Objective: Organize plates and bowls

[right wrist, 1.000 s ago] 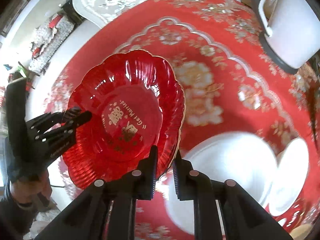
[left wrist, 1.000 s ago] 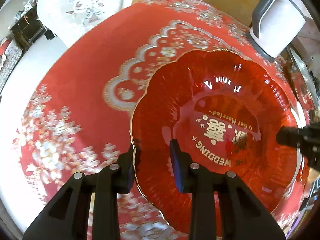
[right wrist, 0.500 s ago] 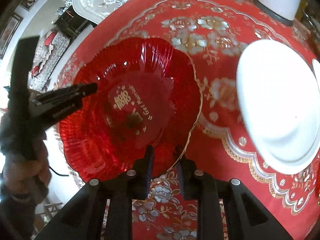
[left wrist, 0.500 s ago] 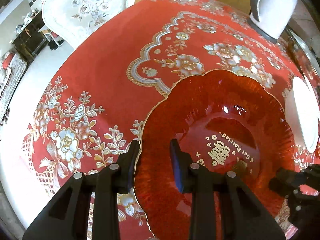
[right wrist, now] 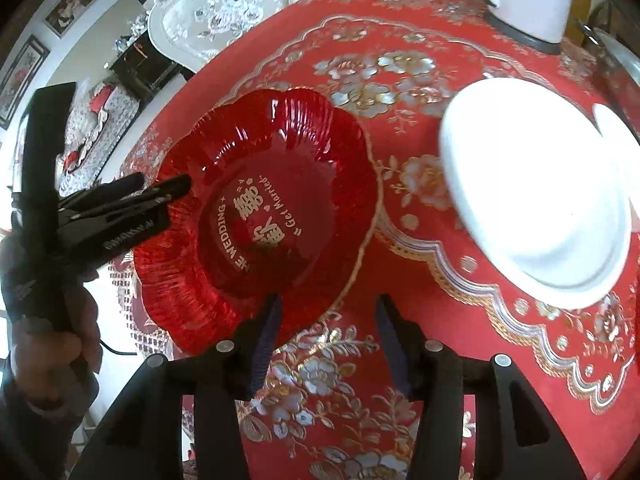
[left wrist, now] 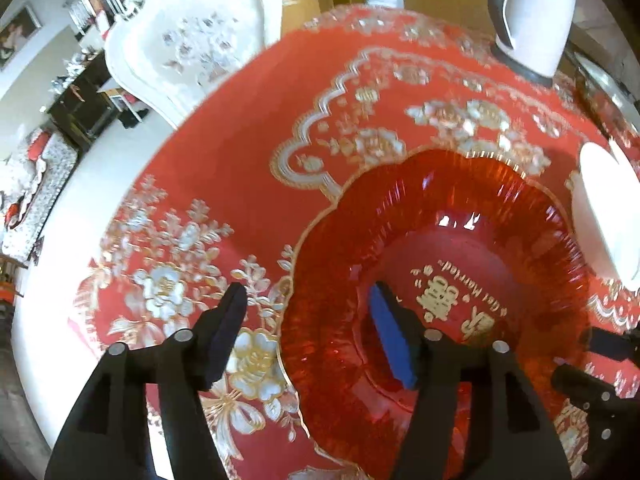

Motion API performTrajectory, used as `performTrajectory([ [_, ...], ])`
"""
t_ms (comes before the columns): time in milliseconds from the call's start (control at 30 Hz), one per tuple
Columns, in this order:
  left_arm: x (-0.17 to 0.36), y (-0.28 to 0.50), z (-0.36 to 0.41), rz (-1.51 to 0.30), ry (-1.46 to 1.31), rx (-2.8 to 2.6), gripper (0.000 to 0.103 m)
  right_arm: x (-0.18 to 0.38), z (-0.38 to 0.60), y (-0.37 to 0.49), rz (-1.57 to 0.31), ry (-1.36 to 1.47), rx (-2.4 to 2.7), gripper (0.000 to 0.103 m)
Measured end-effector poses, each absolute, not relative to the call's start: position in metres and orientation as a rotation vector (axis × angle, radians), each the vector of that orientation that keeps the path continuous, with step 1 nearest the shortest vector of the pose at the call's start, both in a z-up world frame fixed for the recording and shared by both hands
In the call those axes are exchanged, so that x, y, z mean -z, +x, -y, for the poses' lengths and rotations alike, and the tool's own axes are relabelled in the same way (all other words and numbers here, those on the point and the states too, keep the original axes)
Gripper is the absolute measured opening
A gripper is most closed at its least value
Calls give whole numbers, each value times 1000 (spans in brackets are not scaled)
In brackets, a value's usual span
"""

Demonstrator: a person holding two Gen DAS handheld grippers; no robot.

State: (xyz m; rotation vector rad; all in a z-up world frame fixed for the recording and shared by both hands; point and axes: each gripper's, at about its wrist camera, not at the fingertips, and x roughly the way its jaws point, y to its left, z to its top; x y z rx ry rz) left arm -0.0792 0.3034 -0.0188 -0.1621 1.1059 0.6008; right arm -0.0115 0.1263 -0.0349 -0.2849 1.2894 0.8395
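A red scalloped glass plate [left wrist: 460, 264] with gold lettering rests on the red floral tablecloth [left wrist: 224, 168]. My left gripper [left wrist: 308, 292] is open, and the plate's left rim runs between its spread fingers without being pinched. In the right wrist view the same red plate [right wrist: 260, 216] lies left of centre. My right gripper [right wrist: 329, 304] is open astride its near rim. The left gripper [right wrist: 160, 192], held by a hand, shows at the plate's far-left edge. A white plate [right wrist: 532, 200] lies to the right of the red one.
A white jug with a dark handle [left wrist: 532, 12] stands at the table's far right edge. A second white dish [right wrist: 616, 136] peeks out behind the white plate. A white carved chair [left wrist: 192, 44] stands beyond the table's far side, with floor to the left.
Both grippers were shut on opposite rims of the red plate and carried it toward me and down. Now both have opened and let go of it.
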Motion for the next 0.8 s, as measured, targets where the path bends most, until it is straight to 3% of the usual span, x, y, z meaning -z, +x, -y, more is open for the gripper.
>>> performTrajectory([
  [233,-17,-74,-274,-1033,-117,-560,80,13,-97,-4,-1235,-251,-810,56],
  [800,-29,-10,-139,-1053,-110,-228,80,7,17,34,-1244,-88,-612,57],
])
